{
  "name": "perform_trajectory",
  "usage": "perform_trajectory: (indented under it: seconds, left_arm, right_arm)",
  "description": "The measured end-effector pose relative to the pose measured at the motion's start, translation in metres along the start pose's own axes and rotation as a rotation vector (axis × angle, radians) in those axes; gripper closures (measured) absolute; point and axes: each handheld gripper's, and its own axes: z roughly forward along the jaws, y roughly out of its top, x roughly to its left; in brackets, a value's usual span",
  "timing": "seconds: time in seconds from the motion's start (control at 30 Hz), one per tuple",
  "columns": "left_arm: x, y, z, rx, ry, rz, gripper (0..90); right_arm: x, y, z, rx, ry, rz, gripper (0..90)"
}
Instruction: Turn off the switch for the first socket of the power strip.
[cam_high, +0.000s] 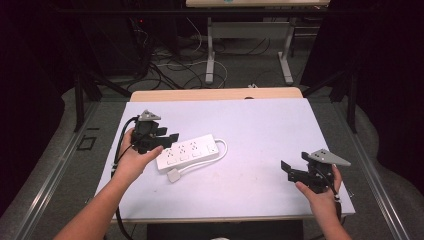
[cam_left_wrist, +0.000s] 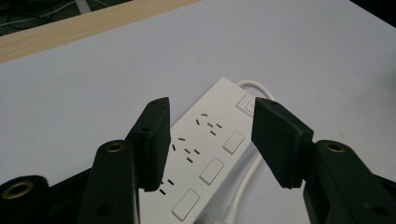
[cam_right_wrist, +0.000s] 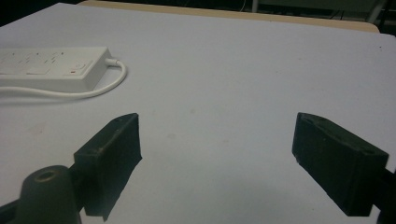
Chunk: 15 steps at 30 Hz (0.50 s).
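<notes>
A white power strip (cam_high: 190, 151) with several sockets lies left of the table's middle. Its cable (cam_high: 224, 148) loops around the right end and runs back to a white plug (cam_high: 174, 175) by its front side. My left gripper (cam_high: 166, 141) hovers over the strip's left end. In the left gripper view the left gripper (cam_left_wrist: 210, 109) is open, its jaws standing above the power strip (cam_left_wrist: 205, 140) with a socket row between them. My right gripper (cam_high: 287, 171) is held at the front right, open and empty. The right gripper view has the right gripper (cam_right_wrist: 218, 122) over bare sheet and the power strip (cam_right_wrist: 51, 67) far off at its left.
A pale sheet (cam_high: 260, 130) covers the table; a wooden strip (cam_high: 215, 94) shows along the far edge. Beyond it the floor holds cables and the legs of another table (cam_high: 210, 55). Dark curtains stand at both sides.
</notes>
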Motion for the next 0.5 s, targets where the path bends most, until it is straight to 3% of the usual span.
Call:
perform_trajectory:
  seconds: [0.5]
  left_arm:
    - [-0.007, 0.002, 0.02, 0.098, 0.004, 0.031, 59.8]
  right_arm:
    - [-0.001, 0.0, 0.0, 0.002, -0.001, 0.002, 15.1]
